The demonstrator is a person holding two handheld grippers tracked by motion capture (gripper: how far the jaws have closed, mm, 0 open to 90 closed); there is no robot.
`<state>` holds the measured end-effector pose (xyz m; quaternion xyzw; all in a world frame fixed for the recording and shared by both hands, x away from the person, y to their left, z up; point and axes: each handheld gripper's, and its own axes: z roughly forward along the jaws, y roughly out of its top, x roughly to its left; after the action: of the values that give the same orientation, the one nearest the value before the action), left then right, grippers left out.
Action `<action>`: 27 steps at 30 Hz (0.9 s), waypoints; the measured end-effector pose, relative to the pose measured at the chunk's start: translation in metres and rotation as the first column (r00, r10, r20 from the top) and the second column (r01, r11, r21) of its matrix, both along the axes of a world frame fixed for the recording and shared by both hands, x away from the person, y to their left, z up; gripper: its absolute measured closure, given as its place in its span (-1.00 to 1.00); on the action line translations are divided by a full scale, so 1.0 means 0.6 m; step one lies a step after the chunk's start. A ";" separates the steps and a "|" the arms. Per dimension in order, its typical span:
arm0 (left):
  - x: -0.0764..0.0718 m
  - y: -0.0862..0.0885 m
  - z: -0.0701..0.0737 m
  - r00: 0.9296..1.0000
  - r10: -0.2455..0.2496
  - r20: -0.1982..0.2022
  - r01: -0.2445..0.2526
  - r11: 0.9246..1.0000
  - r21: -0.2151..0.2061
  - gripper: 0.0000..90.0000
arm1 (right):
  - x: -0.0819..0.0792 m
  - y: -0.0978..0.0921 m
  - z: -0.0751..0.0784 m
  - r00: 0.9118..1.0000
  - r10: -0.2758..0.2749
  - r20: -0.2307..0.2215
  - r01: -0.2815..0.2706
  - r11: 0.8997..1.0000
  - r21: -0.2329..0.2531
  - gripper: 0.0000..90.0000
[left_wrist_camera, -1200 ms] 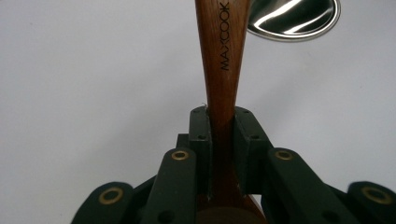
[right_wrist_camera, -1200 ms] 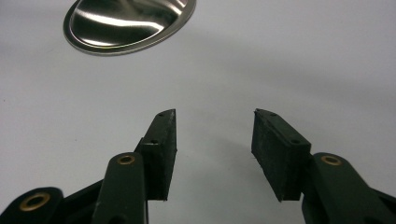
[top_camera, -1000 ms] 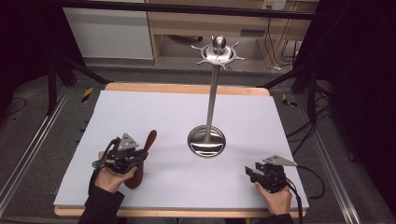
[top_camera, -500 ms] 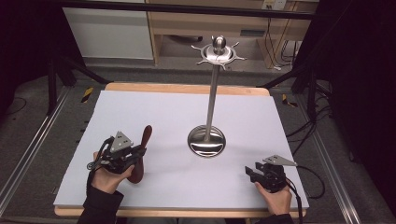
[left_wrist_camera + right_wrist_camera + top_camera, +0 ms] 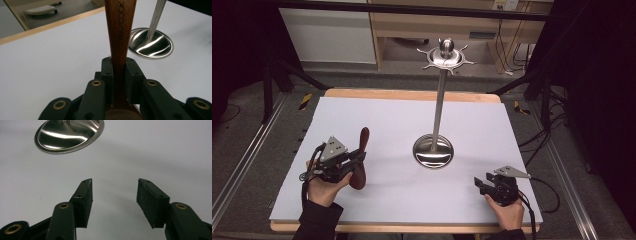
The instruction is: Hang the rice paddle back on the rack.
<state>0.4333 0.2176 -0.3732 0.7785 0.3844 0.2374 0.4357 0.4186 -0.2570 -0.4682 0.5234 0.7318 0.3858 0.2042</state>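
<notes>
A dark brown wooden utensil (image 5: 361, 150) with "MAXCOOK" on its handle (image 5: 120, 32) is lifted at the left of the table, handle end tilted up and away. My left gripper (image 5: 354, 160) is shut on its lower handle, with the jaws pressed on both sides (image 5: 119, 75). A steel stand (image 5: 438, 105) with a round base (image 5: 433, 151) and a hooked crown (image 5: 445, 56) rises at mid-table. My right gripper (image 5: 482, 184) rests near the front right, open, with bare mat between its pads (image 5: 115, 195).
A white mat (image 5: 402, 120) covers the wooden table (image 5: 412, 95). The stand's shiny base (image 5: 68, 133) lies ahead and left of the right gripper. Cables trail off the right edge. Shelving stands beyond the table.
The left gripper has lifted and tipped the wooden utensil more upright, shifting slightly right. The right gripper has stayed put.
</notes>
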 end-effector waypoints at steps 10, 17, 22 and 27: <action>-0.003 -0.003 0.019 0.998 -0.008 0.056 0.009 1.000 -0.014 0.74 | -0.001 -0.001 0.001 1.000 -0.006 0.002 0.006 1.000 0.007 0.02; 0.001 -0.005 0.032 0.996 -0.007 0.084 0.010 0.999 -0.040 0.74 | 0.000 -0.001 0.001 1.000 -0.006 0.007 0.006 1.000 0.005 0.01; 0.005 -0.012 0.044 0.996 -0.018 0.086 0.022 0.999 -0.048 0.74 | 0.000 -0.002 0.002 1.000 -0.009 0.010 0.009 1.000 0.006 0.01; 0.009 -0.024 0.057 0.995 -0.028 0.094 0.034 0.997 -0.069 0.74 | 0.000 -0.002 0.002 1.000 -0.009 0.009 0.009 1.000 0.008 0.01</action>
<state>0.4387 0.2032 -0.3389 0.7566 0.3598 0.2526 0.4840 0.4184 -0.2580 -0.4672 0.5258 0.7269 0.3903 0.2072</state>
